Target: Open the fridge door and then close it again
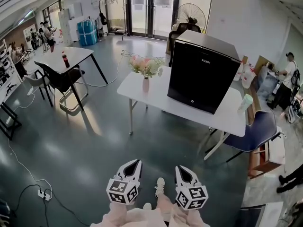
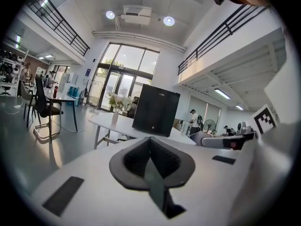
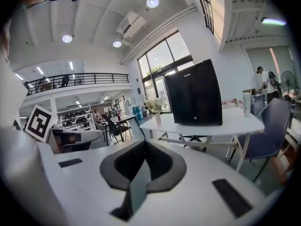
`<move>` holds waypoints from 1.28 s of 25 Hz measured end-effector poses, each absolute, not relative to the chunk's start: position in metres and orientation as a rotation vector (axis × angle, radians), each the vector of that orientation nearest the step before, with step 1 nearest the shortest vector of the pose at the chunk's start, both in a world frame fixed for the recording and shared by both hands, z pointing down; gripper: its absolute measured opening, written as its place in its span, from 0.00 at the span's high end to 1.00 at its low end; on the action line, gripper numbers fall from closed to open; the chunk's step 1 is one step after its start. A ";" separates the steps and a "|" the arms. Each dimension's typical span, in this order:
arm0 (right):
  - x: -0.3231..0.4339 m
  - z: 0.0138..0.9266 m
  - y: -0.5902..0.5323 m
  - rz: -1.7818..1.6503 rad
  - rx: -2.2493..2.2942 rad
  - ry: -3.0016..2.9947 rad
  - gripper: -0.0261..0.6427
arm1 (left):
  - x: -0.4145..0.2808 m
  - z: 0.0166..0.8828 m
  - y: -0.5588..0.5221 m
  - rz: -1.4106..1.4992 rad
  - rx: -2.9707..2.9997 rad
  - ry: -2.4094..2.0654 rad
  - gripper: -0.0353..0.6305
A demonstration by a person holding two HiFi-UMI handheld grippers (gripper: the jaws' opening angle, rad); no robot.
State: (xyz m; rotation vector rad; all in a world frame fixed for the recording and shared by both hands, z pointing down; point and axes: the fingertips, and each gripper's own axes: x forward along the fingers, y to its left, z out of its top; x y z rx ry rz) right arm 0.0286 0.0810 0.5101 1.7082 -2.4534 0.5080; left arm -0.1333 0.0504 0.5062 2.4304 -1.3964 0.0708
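Two empty grippers, jaws pressed together: left gripper point(image 1: 134, 164), right gripper point(image 1: 183, 170); one closed fridge point(image 1: 201, 72) on one table point(image 1: 156, 98).

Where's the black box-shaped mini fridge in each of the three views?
Head view: the black box-shaped mini fridge sits upper right.
Left gripper view: fridge at centre.
Right gripper view: fridge right of centre.
Shared landmark: the pink vase of flowers just left of it.
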 end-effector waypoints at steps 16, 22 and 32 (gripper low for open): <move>0.066 0.504 -0.026 0.483 1.665 -2.467 0.95 | -0.084 0.504 -0.051 0.051 2.446 -1.370 0.93; 0.074 0.504 -0.066 0.480 1.638 -2.483 0.95 | -0.078 0.503 -0.087 0.047 2.435 -1.403 0.93; 0.079 0.504 -0.112 0.481 1.582 -2.517 0.95 | -0.076 0.497 -0.122 0.057 2.419 -1.458 0.93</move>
